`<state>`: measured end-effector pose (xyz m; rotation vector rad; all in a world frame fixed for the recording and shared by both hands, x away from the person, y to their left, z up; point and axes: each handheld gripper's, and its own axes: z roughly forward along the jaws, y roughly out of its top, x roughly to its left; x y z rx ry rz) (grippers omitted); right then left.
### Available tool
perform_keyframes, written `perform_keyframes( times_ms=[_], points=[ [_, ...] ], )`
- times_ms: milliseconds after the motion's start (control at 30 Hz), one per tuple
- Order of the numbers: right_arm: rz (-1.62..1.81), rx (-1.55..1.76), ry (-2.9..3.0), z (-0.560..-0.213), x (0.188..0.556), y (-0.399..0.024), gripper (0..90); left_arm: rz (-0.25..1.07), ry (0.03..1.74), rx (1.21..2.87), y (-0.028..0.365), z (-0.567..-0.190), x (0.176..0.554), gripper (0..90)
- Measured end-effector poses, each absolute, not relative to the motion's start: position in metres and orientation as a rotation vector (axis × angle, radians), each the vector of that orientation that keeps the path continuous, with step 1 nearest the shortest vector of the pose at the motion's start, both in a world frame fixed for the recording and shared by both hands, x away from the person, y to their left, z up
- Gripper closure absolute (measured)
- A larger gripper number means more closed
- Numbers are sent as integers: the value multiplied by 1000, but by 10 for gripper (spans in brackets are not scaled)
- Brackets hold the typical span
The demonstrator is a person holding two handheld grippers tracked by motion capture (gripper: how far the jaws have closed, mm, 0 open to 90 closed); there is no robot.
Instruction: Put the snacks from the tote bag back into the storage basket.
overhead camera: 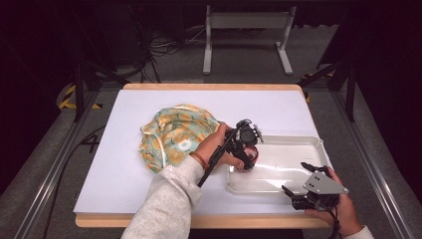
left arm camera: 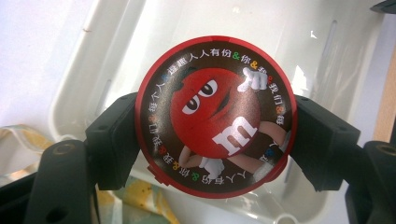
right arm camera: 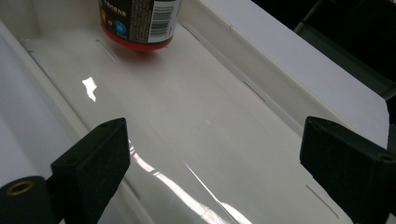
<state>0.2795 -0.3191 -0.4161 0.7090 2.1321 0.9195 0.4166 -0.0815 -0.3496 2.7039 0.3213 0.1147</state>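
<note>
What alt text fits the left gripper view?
The left gripper's fingers clamp a round M&M's container, its red-rimmed lid showing the red character, over a white plastic tray. A floral cloth peeks in below.

the left gripper [left arm camera: 215, 140] has its two black jaws pressed on the sides of a round red lid [left arm camera: 215, 116] in the middle of the frame. the lid shows a red candy face and a white "m". under it is a white tray [left arm camera: 112, 56]. a yellow patterned cloth [left arm camera: 135, 198] peeks in at the lower left.
</note>
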Motion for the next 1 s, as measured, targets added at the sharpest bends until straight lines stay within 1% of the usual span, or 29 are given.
perform_keyframes(
  times_ms=[300,467,1000],
  points=[
    [919,705,2140,-416,280,-318,90,101,363,2692,-87,-363,421,254],
    [920,708,2142,-417,280,-318,90,94,356,2696,-90,-367,422,253],
    [922,708,2141,-416,280,-318,89,96,341,2689,-91,-369,423,252]
  ],
)
